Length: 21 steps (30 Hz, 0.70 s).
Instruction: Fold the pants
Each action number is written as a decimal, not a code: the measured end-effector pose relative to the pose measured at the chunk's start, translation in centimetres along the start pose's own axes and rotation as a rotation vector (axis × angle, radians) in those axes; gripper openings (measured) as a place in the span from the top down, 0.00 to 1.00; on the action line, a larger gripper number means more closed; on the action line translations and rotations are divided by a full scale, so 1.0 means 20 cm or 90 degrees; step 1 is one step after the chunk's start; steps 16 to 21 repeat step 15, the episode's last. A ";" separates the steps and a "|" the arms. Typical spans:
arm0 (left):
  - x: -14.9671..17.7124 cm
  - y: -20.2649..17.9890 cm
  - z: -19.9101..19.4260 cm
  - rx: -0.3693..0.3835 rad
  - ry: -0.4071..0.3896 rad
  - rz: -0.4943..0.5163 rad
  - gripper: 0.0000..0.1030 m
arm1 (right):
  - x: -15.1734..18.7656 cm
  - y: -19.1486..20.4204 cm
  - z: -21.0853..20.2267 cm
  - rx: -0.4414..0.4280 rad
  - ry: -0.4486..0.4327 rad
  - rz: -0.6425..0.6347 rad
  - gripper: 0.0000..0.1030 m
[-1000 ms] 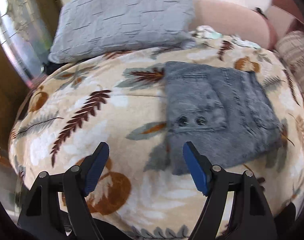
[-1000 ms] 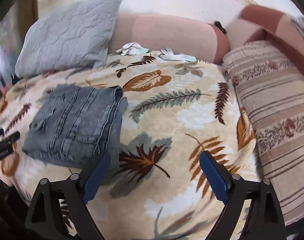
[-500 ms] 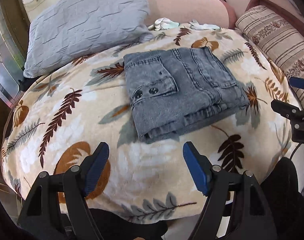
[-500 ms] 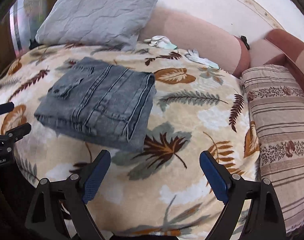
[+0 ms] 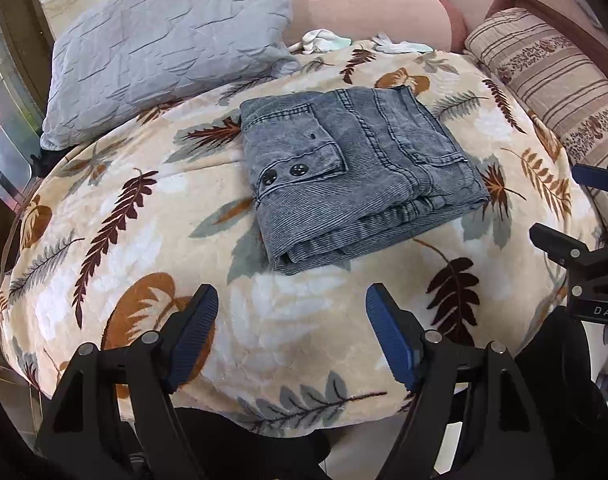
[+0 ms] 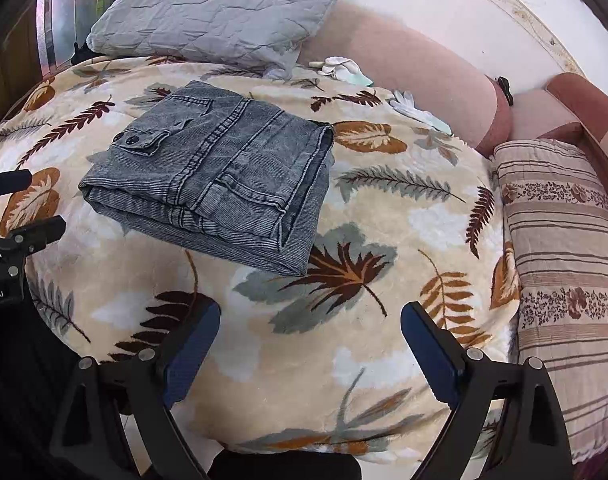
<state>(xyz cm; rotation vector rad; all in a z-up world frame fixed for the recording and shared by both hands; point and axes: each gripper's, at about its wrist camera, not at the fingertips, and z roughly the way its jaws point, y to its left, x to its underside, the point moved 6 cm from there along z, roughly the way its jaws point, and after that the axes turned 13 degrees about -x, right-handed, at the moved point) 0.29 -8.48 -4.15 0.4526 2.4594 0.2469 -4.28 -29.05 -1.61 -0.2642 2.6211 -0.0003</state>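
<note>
The grey denim pants (image 5: 355, 176) lie folded into a compact rectangle on the leaf-patterned blanket (image 5: 124, 220), a buttoned pocket flap on top. They also show in the right wrist view (image 6: 216, 180). My left gripper (image 5: 292, 336) is open and empty, held back from the near edge of the pants. My right gripper (image 6: 309, 356) is open and empty, also back from the pants, over the blanket's front edge. The right gripper shows at the right edge of the left wrist view (image 5: 583, 240), and the left gripper shows at the left edge of the right wrist view (image 6: 12, 220).
A grey pillow (image 5: 168, 48) leans at the back left. A striped cushion (image 5: 551, 80) lies along the right side. White gloves (image 5: 323, 40) lie at the back by the pink sofa backrest (image 5: 363, 4). The blanket drops off at the front edge.
Both grippers have pulled back and up from the pants, so the whole folded bundle now sits farther away and in full view. The pants have not moved.
</note>
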 end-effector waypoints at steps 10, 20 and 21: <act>-0.01 -0.04 -0.03 0.019 -0.011 0.002 0.24 | 0.01 0.00 0.00 -0.003 0.001 0.007 0.10; -0.02 -0.05 -0.03 0.006 -0.008 0.006 0.24 | 0.01 -0.02 0.01 -0.002 0.002 0.012 0.10; -0.02 -0.05 -0.03 0.006 -0.008 0.006 0.24 | 0.01 -0.02 0.01 -0.002 0.002 0.012 0.10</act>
